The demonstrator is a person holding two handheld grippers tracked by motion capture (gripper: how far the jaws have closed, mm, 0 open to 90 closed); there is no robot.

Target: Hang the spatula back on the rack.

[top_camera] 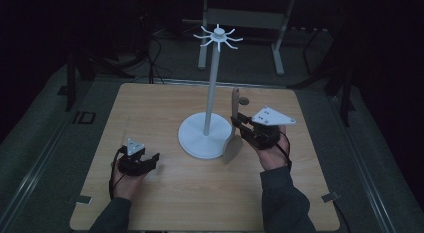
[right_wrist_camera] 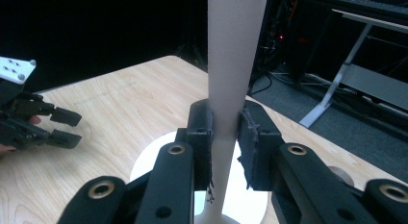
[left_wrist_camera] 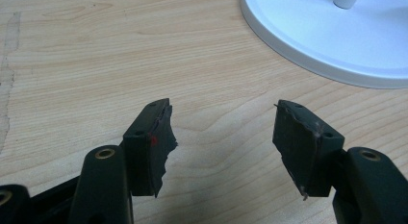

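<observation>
A white stand with a ring of hooks at its top rises from a round base at the table's middle. My right gripper is shut on a pale beige spatula, held upright just right of the base, broad end down. In the right gripper view the handle runs up between the pads of the right gripper. My left gripper rests on the table to the left, open with nothing in it. The base's rim lies ahead of it.
A wooden table carries everything, with dark floor around it. A small round disc lies behind the spatula. Metal desk legs stand beyond the far edge. In the right gripper view the left gripper shows far left.
</observation>
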